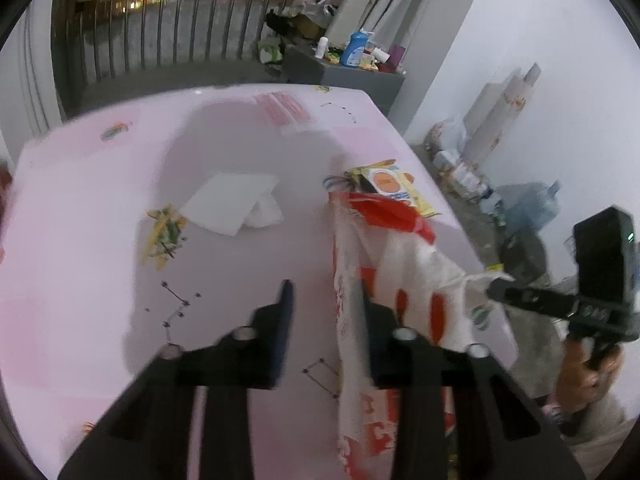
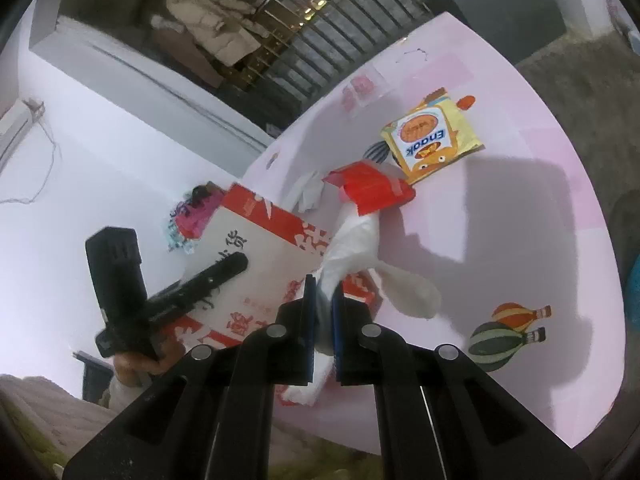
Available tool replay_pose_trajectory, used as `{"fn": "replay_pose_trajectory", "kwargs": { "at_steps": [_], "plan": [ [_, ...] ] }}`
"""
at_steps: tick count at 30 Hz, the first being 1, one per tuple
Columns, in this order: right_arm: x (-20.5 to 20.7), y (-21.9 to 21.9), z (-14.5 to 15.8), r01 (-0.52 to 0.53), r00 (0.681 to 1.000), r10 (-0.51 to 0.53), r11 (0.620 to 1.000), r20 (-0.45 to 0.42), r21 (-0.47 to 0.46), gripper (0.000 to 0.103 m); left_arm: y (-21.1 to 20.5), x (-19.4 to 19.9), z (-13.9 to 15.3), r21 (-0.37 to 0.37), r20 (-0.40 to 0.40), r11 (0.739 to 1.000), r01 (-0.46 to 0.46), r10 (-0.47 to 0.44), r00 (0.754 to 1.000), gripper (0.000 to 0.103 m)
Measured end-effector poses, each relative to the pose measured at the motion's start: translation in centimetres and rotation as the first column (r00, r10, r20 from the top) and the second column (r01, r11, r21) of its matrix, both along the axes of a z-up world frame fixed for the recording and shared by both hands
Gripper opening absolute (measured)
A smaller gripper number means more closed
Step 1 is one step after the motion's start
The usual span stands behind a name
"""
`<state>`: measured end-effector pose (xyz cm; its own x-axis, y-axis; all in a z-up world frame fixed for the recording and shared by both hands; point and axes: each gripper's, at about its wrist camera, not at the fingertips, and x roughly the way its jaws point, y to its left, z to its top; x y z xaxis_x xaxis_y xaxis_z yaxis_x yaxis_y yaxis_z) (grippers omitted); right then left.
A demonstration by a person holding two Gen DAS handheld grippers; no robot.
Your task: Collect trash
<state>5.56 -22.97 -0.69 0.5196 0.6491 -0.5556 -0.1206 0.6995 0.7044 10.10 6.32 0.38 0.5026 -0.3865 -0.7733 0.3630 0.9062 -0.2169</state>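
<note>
So far the collecting has barely begun: the right claw (image 2: 322,292) is clamped on a twisted handle of the red-and-white plastic bag (image 1: 384,264), holding it up over the pink tabletop (image 1: 100,208). The left claw (image 1: 326,300) stands partly open, with the bag's edge against one of its fingers and not visibly pinched. Still lying loose are the snack packet (image 2: 432,140), a white napkin (image 1: 230,202) and a crumpled yellow wrapper (image 1: 164,236).

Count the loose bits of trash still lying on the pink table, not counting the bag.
3: a yellow snack packet by the table's right edge behind the bag, a white napkin mid-table, and a shredded yellow wrapper left of it. The bag may hide more.
</note>
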Motion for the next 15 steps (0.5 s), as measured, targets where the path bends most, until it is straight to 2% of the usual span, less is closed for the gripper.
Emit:
{"fn": "replay_pose_trajectory", "kwargs": {
  "at_steps": [2,3,5,10,12,15],
  "plan": [
    [0.2,-0.1,-0.2,0.008,1.0,-0.008,1.0,0.001,0.003,0.006,-0.1,-0.1,0.0,0.019,0.01,1.0,0.004,-0.004,1.0,0.005],
    [0.1,-0.1,0.0,0.012,1.0,-0.012,1.0,0.004,0.001,0.006,0.0,-0.3,0.1,0.025,0.02,1.0,0.0,0.0,1.0,0.004],
    [-0.1,-0.5,0.4,0.021,1.0,-0.021,1.0,0.016,0.0,0.005,0.4,-0.5,0.6,0.035,0.036,0.999,-0.005,0.004,0.999,0.002],
    [-0.7,-1.4,0.7,0.042,0.999,-0.042,0.999,0.021,-0.016,0.005,1.8,-1.1,1.7,0.116,0.086,0.992,-0.05,0.04,0.995,0.001],
    [-0.9,-1.5,0.3,0.035,0.999,-0.035,0.999,0.004,-0.034,0.005,2.5,-1.2,1.7,0.134,0.086,0.989,-0.068,0.057,0.995,0.001],
    [-0.9,-1.0,-0.6,0.0,0.999,-0.005,0.994,-0.052,-0.113,0.008,3.2,-1.0,0.8,0.122,0.051,0.989,-0.087,0.082,0.995,0.001]
  ]
}}
